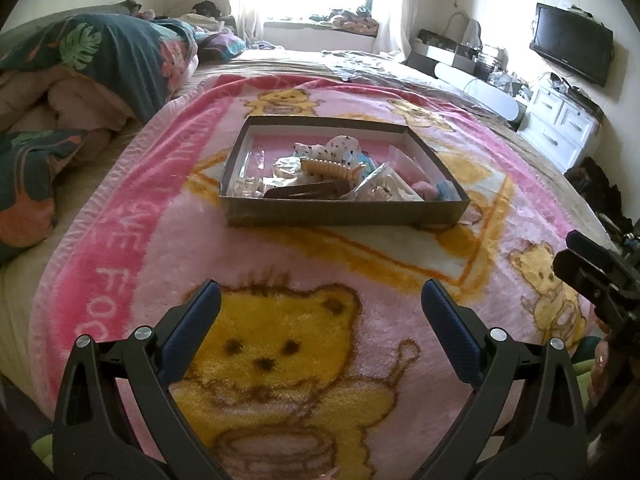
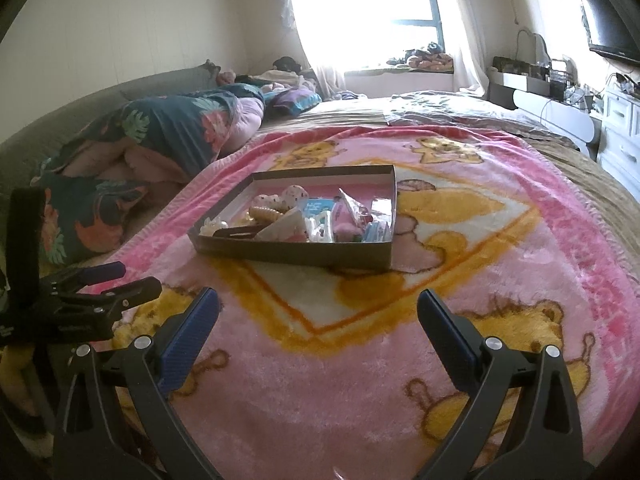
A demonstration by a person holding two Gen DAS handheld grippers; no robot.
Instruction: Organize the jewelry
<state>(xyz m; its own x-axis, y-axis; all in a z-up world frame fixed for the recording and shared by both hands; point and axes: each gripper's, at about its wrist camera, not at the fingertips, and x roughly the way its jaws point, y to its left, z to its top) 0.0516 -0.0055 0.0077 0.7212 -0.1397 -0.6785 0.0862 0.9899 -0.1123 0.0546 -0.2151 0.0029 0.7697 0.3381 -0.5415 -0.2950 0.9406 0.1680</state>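
Jewelry heaped in shallow tray on pink blanket, tray's long axis across left view. Left gripper spread, empty. Right gripper likewise, short of tray.

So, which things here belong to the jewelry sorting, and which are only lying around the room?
For the job:
- box holding the pieces
- beige hair clip
- brown hair clip
- left gripper and right gripper, both open

Just lying about:
- pink blanket under the box
- quilt
- television
- white drawers
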